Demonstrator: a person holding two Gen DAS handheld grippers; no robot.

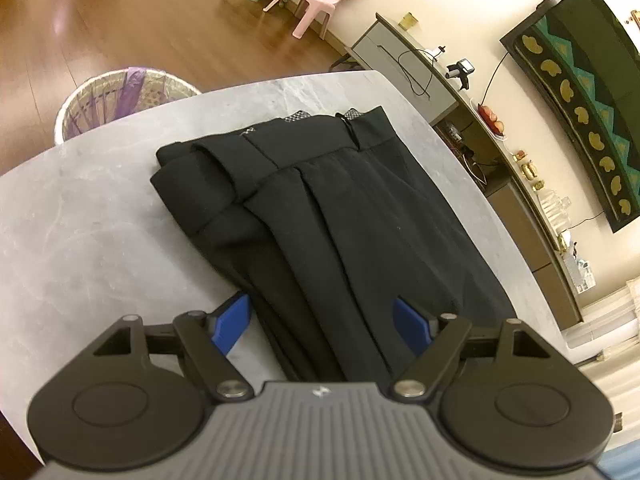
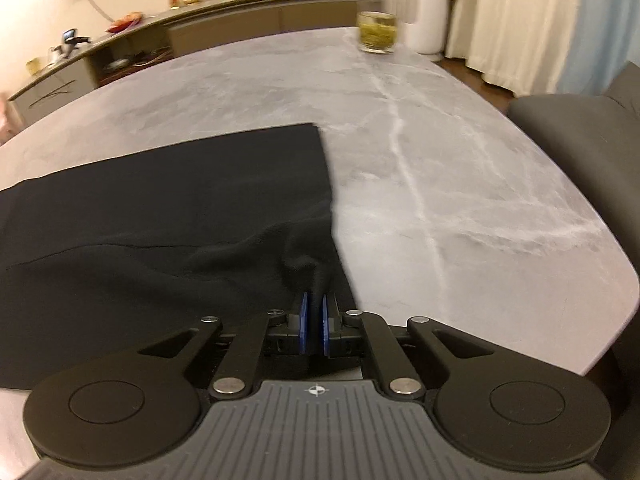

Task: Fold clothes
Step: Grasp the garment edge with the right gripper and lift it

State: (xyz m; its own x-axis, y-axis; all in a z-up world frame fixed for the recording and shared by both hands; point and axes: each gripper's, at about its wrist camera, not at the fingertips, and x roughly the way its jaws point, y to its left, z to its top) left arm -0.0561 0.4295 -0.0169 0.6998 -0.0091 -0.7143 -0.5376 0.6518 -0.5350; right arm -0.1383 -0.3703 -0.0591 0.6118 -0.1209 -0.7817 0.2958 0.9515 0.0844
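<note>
Glass [image 2: 377,32] on table [image 2: 460,152] holds yellow-green contents; bin [image 1: 120,96] purple-lined.

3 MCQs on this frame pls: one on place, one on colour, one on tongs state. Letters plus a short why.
1. Where does the glass of yellow-green drink stand?
A. on the trousers
B. at the far edge of the table
C. on the sideboard

2. What colour are the trousers?
A. black
B. beige
C. red

3. How do the right tongs stand?
A. wide open above the bare table
B. shut on nothing
C. shut on a pinch of the trousers' fabric

Key:
1 B: the glass sits on the grey marble table, far from the cloth.
2 A: the fabric is black in both views.
3 C: the blue pads squeeze a bunched fold; the left tongs are open astride the trousers.
</note>
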